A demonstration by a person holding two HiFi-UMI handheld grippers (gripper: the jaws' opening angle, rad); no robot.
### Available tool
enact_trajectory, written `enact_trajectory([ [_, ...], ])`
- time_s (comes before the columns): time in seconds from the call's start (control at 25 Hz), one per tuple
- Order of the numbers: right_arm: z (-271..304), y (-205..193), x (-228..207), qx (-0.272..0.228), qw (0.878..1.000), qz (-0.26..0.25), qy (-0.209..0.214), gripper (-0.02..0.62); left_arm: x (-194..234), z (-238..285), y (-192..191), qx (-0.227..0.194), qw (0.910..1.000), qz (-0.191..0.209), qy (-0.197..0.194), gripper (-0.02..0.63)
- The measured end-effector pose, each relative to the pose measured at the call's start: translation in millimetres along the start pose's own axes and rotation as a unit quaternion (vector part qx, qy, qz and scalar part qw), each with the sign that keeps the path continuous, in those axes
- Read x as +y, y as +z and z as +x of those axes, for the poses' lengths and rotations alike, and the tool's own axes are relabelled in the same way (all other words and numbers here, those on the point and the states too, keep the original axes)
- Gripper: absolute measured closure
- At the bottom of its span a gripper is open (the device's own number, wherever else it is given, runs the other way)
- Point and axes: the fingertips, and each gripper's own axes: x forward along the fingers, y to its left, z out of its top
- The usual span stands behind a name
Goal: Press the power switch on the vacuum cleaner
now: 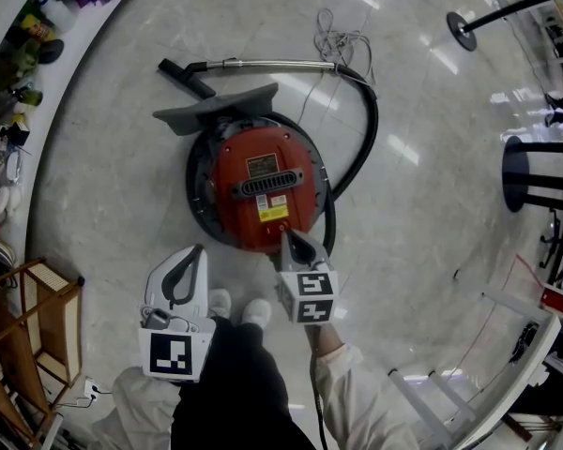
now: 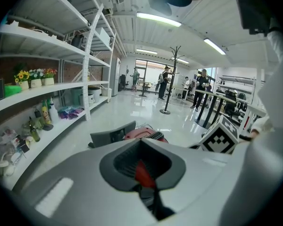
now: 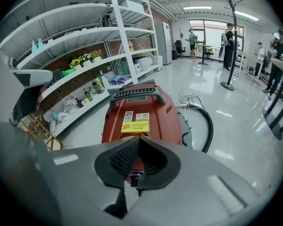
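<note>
item: vacuum cleaner (image 1: 259,187), red drum body on a dark round base. it stood on the floor (image 1: 422,204) just ahead of the person's feet, with the hose (image 1: 368,125) curled round its far side.
handling: judged heavy and rigid, unlikely to shift under a light push; the hard shell was probably slick. no grasp needed, only a short firm press on the power switch (image 3: 131,177), taken to be the small dark knob at the near rim.
right gripper (image 1: 284,235): jaws pressed together, empty, angled down with the tip at or just over that knob; contact could not be confirmed.
left gripper (image 1: 199,251): jaws together, empty, held back by the person's legs.
</note>
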Motion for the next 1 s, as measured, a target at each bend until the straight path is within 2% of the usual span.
enact_trajectory([
  [0.24,3.6,-5.6,-5.2,0.013,1.000,0.000,-0.006,0.594,-1.0,3.3,1.8,0.001,1.0000,-0.001,-0.002,0.606],
  [1.0,4.8,-6.0,-6.4,0.007,1.000,0.008,-0.009,0.594,2.0,1.9,-0.8,-0.002,1.0000,0.005,-0.001,0.606],
])
